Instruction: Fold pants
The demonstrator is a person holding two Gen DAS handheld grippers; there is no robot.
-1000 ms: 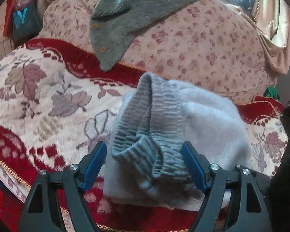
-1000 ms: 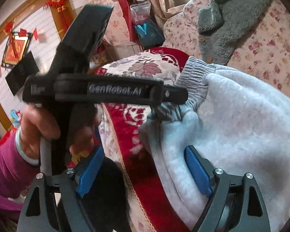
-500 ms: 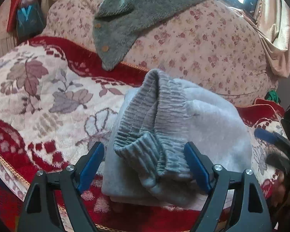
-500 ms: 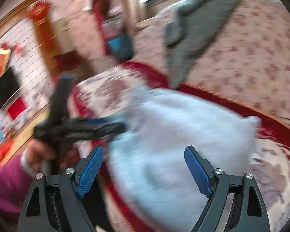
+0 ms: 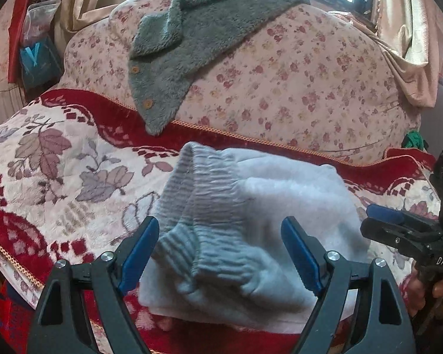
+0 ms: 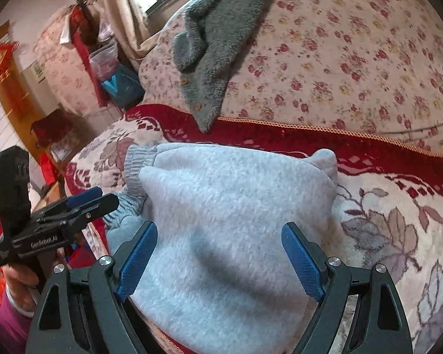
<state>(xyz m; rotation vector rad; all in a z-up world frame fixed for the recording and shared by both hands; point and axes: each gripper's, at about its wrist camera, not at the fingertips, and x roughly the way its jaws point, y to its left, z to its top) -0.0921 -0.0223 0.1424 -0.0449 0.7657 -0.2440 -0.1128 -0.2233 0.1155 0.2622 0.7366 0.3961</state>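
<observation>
Left gripper point(image 5: 220, 253): fingers spread wide after just opening further, hovering above the ribbed waistband point(image 5: 203, 206) without gripping it. Right gripper point(image 6: 220, 256): fingers wide apart, holding nothing, poised above the pants point(image 6: 230, 221). The pale grey pants lie folded into a compact bundle on a red and cream leaf-patterned blanket point(image 5: 59, 171). Beyond, a grey fleece jacket point(image 5: 192, 44) drapes across a floral cushion point(image 5: 295, 82). A curtain point(image 6: 124, 8) hangs behind.
</observation>
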